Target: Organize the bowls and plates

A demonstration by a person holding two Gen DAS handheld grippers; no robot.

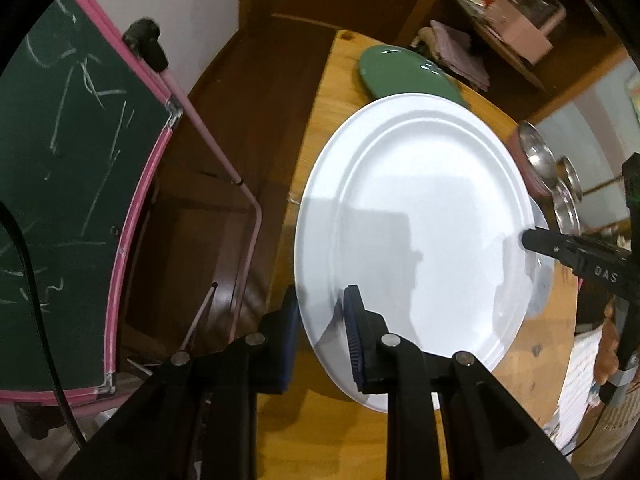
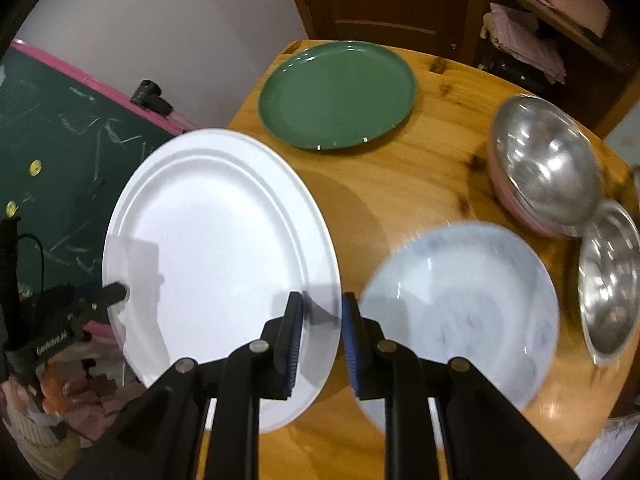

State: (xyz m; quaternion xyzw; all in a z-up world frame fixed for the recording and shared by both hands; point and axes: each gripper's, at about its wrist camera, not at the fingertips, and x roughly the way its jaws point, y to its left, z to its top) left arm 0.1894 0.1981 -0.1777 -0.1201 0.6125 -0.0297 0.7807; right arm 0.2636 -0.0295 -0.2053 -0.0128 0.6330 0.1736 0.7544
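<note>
While both grippers pinch opposite rim edges of the white plate [image 2: 218, 264], it hangs tilted above the wooden surface [image 2: 436, 184], so most of what can go wrong is about that shared hold

Left gripper [image 1: 322, 332]: closed on the plate's near rim, one blue pad on top, the other under the edge. Right gripper [image 2: 322, 334]: also closed on the rim, opposite side; in the left wrist view its black fingertip lies on the plate's far edge. Both bites look shallow, right at the lip w/ only a thin rim between the pads

Risks as I judge them:
- slip: glossy plate, narrow bite. If one hand rises faster than the other, the tilt grows and the rim could slide out of the lower grip
- twist: two hands on one rigid plate. If they drift apart or rotate differently, the rim gets levered out of one set of pads
- collision: pale blue-white bowl [image 2: 460, 320] sits on the surface just beside the right gripper, partly under the plate's edge in the left wrist view. A dip or sideways swing could clip it
- further right, steel bowls [image 2: 548, 164] sit close together, one in a pink bowl; a knock could set them sliding
- green plate [image 2: 338, 94] lies flat toward the far end of the surface, prob the stacking target. Lowering the white plate on it tilted would land an edge first & it may skate off

Right wrist view is motion-blurred, so exact clearance over the bowl can't be told
</note>
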